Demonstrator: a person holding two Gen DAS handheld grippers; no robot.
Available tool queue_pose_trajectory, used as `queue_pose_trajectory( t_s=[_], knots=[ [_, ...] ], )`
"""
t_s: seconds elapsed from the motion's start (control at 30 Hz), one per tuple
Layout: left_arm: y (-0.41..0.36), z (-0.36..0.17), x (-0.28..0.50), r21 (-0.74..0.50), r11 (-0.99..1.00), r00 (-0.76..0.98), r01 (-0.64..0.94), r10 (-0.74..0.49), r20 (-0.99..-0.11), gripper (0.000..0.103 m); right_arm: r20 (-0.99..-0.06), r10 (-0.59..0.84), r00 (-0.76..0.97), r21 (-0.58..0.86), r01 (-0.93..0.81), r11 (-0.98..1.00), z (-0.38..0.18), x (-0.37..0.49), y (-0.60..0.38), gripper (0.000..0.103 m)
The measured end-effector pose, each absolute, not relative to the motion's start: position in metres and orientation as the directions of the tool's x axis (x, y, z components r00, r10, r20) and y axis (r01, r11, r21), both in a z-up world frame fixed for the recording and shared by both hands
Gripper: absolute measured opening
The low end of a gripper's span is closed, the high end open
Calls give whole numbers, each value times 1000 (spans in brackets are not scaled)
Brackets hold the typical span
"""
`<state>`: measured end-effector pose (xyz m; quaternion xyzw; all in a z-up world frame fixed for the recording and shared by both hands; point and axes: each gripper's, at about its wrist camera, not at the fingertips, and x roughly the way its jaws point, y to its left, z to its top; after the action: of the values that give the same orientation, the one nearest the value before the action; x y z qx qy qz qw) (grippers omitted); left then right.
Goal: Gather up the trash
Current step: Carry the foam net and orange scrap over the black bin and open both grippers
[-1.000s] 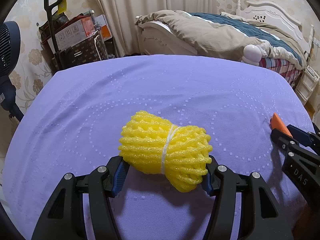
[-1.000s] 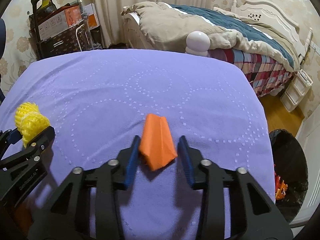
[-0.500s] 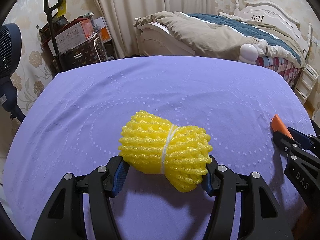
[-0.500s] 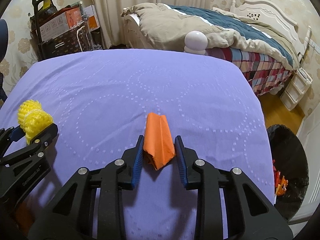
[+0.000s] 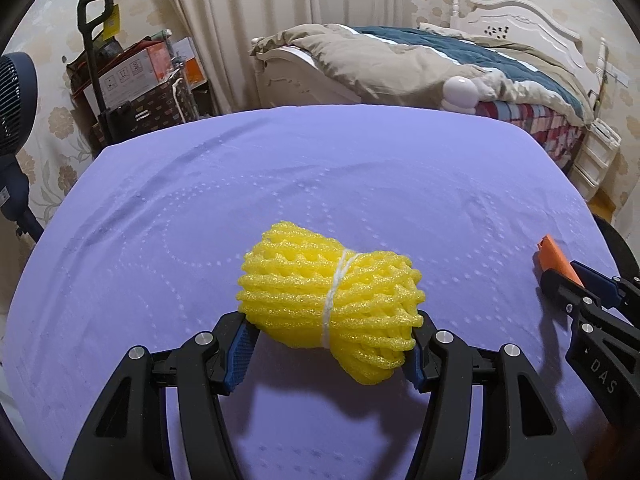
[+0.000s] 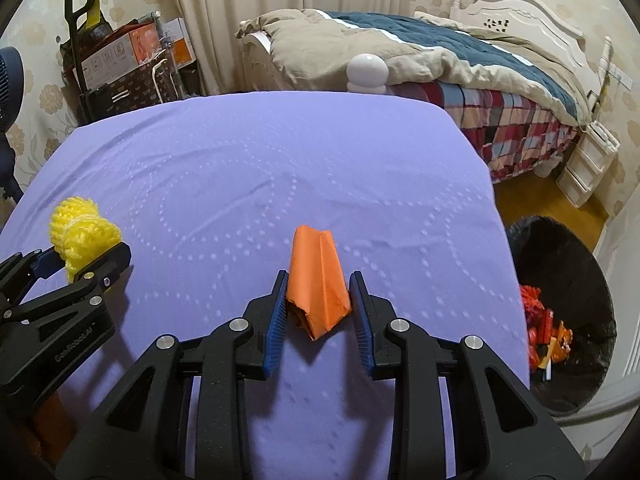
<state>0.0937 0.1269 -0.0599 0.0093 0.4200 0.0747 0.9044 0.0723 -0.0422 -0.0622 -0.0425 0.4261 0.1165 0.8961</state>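
Foam netting (image 5: 331,307), a yellow bundle tied with white string, sits clamped between the left gripper (image 5: 328,350) jaws above the purple worktop (image 5: 320,184). Right gripper (image 6: 319,312) jaws pinch folded orange paper (image 6: 318,286); a black trash bin (image 6: 568,320) stands at far right.

Left gripper (image 5: 330,350) and right gripper (image 6: 319,322): black plastic frames, blue ribbed finger pads (image 6: 276,322), silver screws, white lettering on the side.
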Motion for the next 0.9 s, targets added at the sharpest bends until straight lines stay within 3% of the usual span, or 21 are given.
queue_pose_trajectory(
  t_s=[0.9],
  knots=[
    [6, -37, 64, 85, 991, 716, 108, -18, -698, 59, -711, 46, 702, 34, -31, 999, -40, 22, -167, 30]
  ],
)
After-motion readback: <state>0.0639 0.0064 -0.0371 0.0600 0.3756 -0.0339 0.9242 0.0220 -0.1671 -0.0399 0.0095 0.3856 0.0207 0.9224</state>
